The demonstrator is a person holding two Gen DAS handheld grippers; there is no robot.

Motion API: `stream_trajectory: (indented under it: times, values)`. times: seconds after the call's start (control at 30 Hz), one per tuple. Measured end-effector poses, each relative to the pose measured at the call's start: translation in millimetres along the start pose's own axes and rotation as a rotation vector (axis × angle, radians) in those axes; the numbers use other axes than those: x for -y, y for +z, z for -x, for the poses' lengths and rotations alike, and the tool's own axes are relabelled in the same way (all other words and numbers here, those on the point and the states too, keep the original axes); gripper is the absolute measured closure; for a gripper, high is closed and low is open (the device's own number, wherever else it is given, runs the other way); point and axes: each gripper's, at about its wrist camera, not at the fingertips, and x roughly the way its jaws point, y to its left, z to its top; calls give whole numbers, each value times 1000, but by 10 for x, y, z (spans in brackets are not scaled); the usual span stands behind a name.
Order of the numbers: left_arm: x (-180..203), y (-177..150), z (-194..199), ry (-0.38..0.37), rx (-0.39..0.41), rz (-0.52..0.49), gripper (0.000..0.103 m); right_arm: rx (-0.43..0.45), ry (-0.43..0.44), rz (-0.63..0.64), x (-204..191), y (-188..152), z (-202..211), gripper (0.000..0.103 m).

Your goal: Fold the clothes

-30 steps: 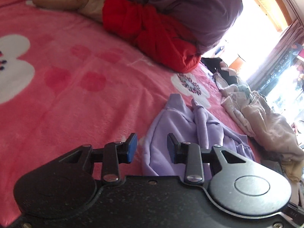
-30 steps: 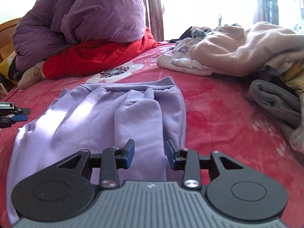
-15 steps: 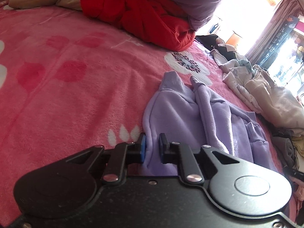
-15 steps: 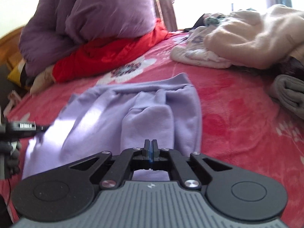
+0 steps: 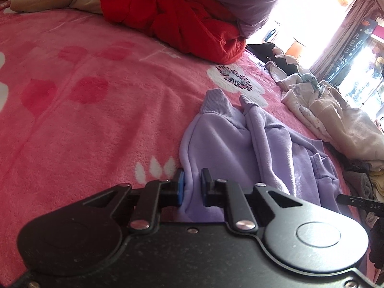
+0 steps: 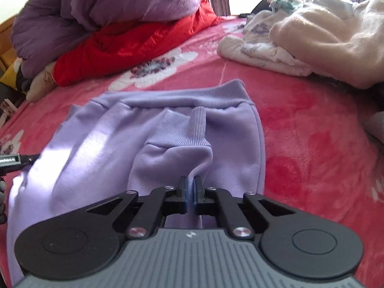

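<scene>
The pink plush floral blanket (image 6: 300, 129) covers the bed and carries everything else. At 11 o'clock in the right wrist view sits the big purple quilted duvet bundle (image 6: 100, 7) with a red padded jacket (image 6: 134, 43) tucked under it, and at 1 o'clock lies the heap of cream and white unfolded clothes (image 6: 319, 31).

The lilac fleece sweatshirt (image 6: 115, 144) lies flat in the middle of the blanket, ribbed hem toward 12 o'clock, with 1 sleeve already folded over the body so its cuff points at the hem.

1 second ago both claws were wide and hovering over the cloth. Now both have bitten. The right gripper (image 6: 191, 193) has closed to a sliver on a pinch of the folded-in sleeve at the sweatshirt's near end, cloth showing between its blue pads. The left gripper (image 5: 192, 187) has narrowed onto the thick rolled side edge of the sweatshirt at 6 o'clock in its own view, fabric filling the gap between the fingers.

I judge that the grasping step is done: with 2 holds on the near end, the garment looks ready to be lifted and carried toward the hem for the next fold.
</scene>
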Motion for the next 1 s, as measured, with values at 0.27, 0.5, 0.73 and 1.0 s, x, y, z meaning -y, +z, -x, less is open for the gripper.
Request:
stream_trajectory:
  times: [0.27,0.5,0.73,1.0]
  values:
    - [-5,-7,26,-3,0,1,91,329,-122,-171,525,-207,1160,97]
    - [11,-13,22,-3,2,0,91,500,-321,-271,999,-801,1886,97]
    - [11,-24,25,-4,2,0,91,463,-387,-459,1404,-1376,1956,97]
    - [0,-22,33,-11,2,8,91,385,-371,-780,1856,-1650,1873,40]
